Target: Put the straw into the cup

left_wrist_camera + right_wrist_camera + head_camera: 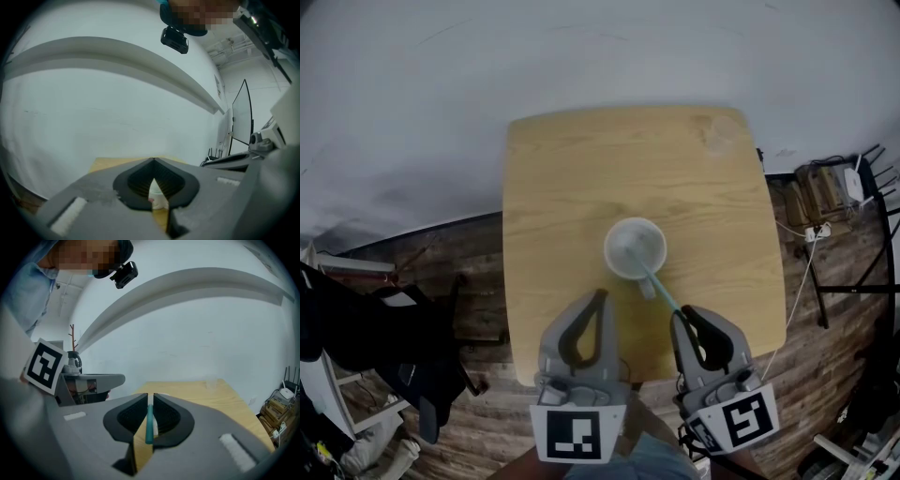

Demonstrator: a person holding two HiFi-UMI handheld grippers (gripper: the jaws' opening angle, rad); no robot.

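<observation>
The teal straw (662, 290) slants from the cup's (635, 248) near rim out toward 5 o'clock, its lower end clamped between the jaws of the right gripper (681, 312). From where I look, the upper end meets the rim, but I cannot tell whether the tip is inside. In the right gripper view the straw (149, 423) stands upright between the two dark pads, pinched tight.

The cup, pale and translucent, stands upright near the middle of the bench (572, 178), a little toward its 6 o'clock edge. The left gripper (601, 293) hovers at the cup's 7 o'clock, near it but apart, jaws closed tip to tip on nothing; the cup (157, 198) shows through the gap behind them.

A faint clear object (718, 137) sits at the bench's 1 o'clock corner. Cables (809, 272) run across the plank floor (478, 281) at 3 o'clock.
</observation>
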